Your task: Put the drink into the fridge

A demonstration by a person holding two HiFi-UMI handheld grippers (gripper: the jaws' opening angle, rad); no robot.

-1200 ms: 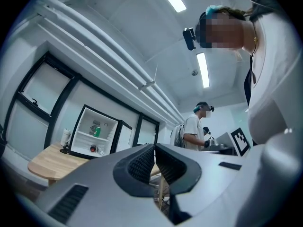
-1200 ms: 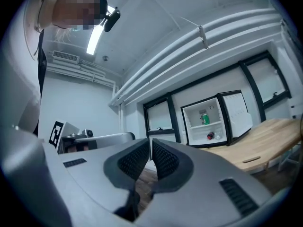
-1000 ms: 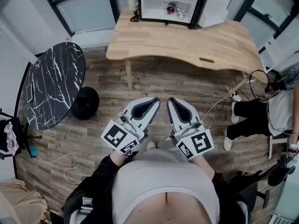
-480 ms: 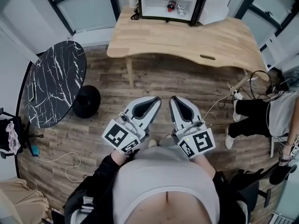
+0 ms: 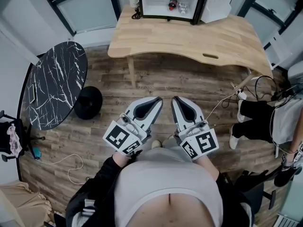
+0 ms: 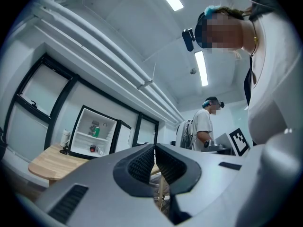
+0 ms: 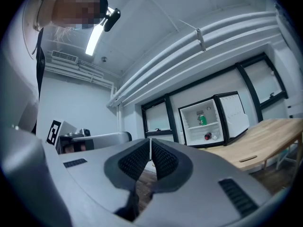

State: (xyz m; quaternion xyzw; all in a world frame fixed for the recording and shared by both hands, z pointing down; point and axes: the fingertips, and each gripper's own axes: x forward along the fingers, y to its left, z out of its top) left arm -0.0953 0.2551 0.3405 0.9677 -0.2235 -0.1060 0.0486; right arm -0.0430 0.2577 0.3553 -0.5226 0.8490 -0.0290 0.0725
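The left gripper (image 6: pixel 154 148) and the right gripper (image 7: pixel 150 143) are both clenched on nothing, ribbed pads meeting at the tips. They are held side by side just in front of the person's waist, each carrying one marker cube (image 5: pixel 120 138). Below them runs a wood-plank floor (image 5: pixel 156 79) with a thin white cable (image 5: pixel 66 167) at the left. A round black marble-patterned table (image 5: pixel 54 86) stands to the left, and a second person (image 5: pixel 255 119) sits at the right. Well ahead, a pale wooden table (image 5: pixel 222 37) bears one small black-framed fridge (image 5: pixel 158 6), its door (image 7: pixel 233 115) swung open. A green can (image 7: pixel 202 119) stands on the upper shelf, and a red drink (image 7: pixel 207 136) lies below it. Their labels are too small to read.
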